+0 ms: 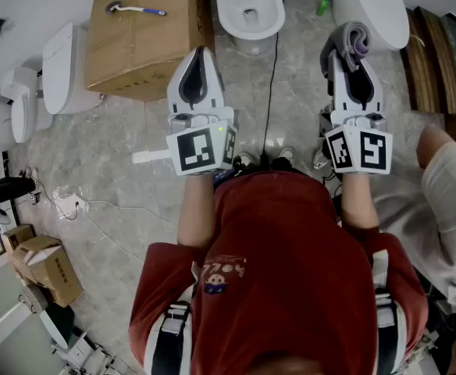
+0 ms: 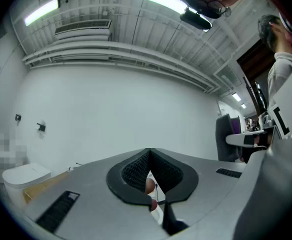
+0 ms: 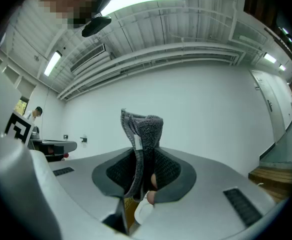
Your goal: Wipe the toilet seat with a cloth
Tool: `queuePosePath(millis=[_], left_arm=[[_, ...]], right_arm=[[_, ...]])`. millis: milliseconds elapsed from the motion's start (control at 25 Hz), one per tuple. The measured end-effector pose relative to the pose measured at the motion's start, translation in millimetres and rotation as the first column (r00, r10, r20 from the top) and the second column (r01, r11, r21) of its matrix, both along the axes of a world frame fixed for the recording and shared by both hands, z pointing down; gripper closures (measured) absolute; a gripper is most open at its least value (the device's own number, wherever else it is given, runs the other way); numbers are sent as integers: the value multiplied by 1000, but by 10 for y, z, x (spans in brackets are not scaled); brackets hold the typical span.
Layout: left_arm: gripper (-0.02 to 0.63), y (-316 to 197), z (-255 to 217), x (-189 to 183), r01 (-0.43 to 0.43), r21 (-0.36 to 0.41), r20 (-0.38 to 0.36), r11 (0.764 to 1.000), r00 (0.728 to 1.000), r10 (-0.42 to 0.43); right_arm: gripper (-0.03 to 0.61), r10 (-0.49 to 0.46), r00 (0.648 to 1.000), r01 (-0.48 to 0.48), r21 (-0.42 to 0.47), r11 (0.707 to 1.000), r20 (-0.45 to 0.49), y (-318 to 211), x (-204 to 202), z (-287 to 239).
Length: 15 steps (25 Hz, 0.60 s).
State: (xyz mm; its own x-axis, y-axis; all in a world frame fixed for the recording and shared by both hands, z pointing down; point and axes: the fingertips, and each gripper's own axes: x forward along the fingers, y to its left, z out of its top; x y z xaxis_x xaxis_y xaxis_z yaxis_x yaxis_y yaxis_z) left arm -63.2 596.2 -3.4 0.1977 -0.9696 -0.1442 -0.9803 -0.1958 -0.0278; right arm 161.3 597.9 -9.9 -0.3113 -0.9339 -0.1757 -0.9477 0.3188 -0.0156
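Standing before an open toilet [image 1: 251,39], a person holds two grippers over a grey stone floor [image 1: 119,155].

Left gripper [image 1: 201,53]: near the toilet, to its left. Jaws pressed together, nothing between them.

Right gripper [image 1: 351,51]: to the toilet's right. Jaws clamped on a folded grey cloth [image 1: 354,37], which stands up past the tips, apart from the toilet seat [image 1: 271,14].

Cardboard box [image 1: 138,49]: left of the toilet, a brush [image 1: 134,9] lying on top.

Green bottle [image 1: 322,5]: just right of the toilet.
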Motion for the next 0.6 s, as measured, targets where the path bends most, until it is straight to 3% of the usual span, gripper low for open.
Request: queuePosePath(millis=[440,600], left_arm=[[603,-57,-25,-148,-16,16,27,1000,1000,15],[603,-32,-59,-256,-26,24,-14,999,1000,26]], right_arm=[[492,-2,1000,2,-2,1000,-3,-71,-234,18],[492,30,1000,-30,9,1000,4,-32,-342,27]])
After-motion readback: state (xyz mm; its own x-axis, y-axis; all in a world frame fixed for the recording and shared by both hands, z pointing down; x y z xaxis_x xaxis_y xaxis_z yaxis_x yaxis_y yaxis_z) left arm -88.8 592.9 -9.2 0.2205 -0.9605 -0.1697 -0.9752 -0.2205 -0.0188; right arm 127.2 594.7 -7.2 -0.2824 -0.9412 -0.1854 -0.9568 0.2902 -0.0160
